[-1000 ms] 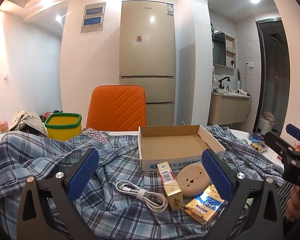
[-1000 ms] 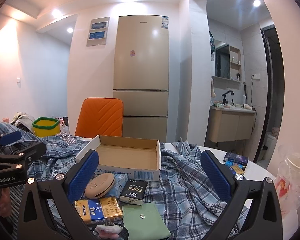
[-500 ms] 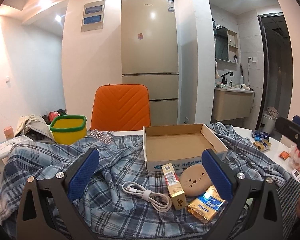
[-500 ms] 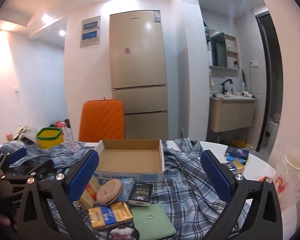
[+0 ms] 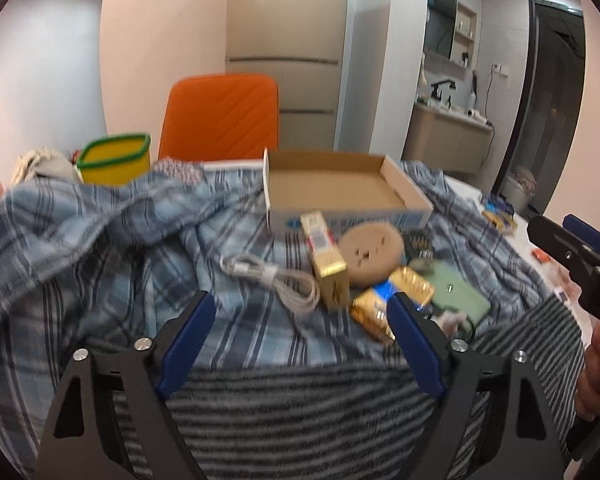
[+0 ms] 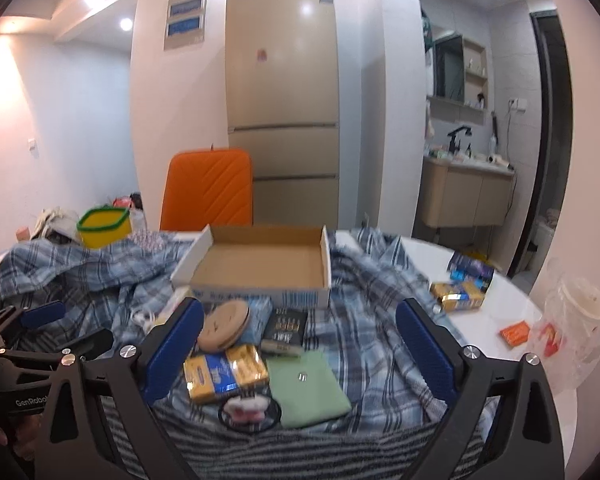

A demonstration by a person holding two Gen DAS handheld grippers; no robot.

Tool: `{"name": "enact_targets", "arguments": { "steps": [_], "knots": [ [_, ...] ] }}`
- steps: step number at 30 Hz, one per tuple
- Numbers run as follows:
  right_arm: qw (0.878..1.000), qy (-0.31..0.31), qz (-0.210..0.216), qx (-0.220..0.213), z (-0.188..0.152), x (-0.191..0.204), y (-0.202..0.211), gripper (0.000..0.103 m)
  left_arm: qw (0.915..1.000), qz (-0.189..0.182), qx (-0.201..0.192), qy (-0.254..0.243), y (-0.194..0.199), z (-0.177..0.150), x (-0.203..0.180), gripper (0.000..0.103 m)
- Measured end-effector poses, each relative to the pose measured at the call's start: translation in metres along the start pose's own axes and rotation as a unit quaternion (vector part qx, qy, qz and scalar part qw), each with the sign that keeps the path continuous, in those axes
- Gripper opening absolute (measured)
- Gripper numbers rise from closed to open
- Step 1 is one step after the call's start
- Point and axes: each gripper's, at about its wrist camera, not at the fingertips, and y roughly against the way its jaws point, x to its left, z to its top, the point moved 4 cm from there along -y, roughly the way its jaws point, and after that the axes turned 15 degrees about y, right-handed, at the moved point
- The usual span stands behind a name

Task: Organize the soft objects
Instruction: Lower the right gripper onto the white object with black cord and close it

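Observation:
A blue plaid cloth (image 5: pixel 100 240) (image 6: pixel 372 320) lies rumpled over the table, with a grey striped cloth (image 5: pixel 300 400) (image 6: pixel 260 452) at the near edge. On the plaid sit a round tan pad (image 5: pixel 370 248) (image 6: pixel 222 326), a green pouch (image 5: pixel 456 292) (image 6: pixel 304 384), a gold-blue pack (image 5: pixel 372 308) (image 6: pixel 226 372), a white cable (image 5: pixel 276 280) and a black box (image 6: pixel 284 328). Behind them stands an empty cardboard box (image 5: pixel 352 218) (image 6: pixel 260 296). My left gripper (image 5: pixel 300 304) hovers over the plaid, jaws closing on nothing. My right gripper (image 6: pixel 300 308) hovers above the small items, jaws closing, touching none.
A yellow tub with a green rim (image 5: pixel 114 158) and an orange chair (image 5: pixel 220 116) stand behind the table. On the bare white tabletop at the right lie more packs (image 6: pixel 460 292), an orange packet (image 6: pixel 514 334) and a clear bag with a cup (image 6: pixel 572 320).
Both views have tipped downward, bringing the striped cloth into sight at the near edge. Both pairs of fingers stand a little closer together than before.

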Motion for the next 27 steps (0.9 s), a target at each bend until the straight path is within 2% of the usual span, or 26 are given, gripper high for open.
{"name": "enact_targets", "arguments": {
  "steps": [7,11,12,19,24,27],
  "knots": [
    [0.997,0.003,0.041,0.067,-0.029,0.012,-0.024,0.087,0.9994,0.005,0.033,-0.003,0.001,-0.02,0.007,0.081],
    [0.988,-0.011,0.108,0.112,-0.037,0.022,-0.047,0.068,0.9993,0.008,0.034,-0.012,0.0,-0.024,0.004,0.08],
    [0.984,-0.014,0.122,0.126,-0.04,0.026,-0.053,0.067,0.9993,0.007,0.035,-0.011,-0.001,-0.023,0.004,0.08],
    [0.977,0.025,0.134,0.166,-0.05,0.049,-0.074,0.066,0.9995,0.007,0.031,-0.004,-0.004,-0.017,0.007,0.079],
    [0.969,0.028,0.15,0.196,-0.059,0.055,-0.086,0.052,0.9993,0.011,0.035,-0.003,-0.008,-0.017,0.008,0.079],
    [0.965,0.024,0.158,0.208,-0.063,0.056,-0.091,0.049,0.9994,0.012,0.034,-0.004,-0.008,-0.017,0.008,0.079]
  ]
}}
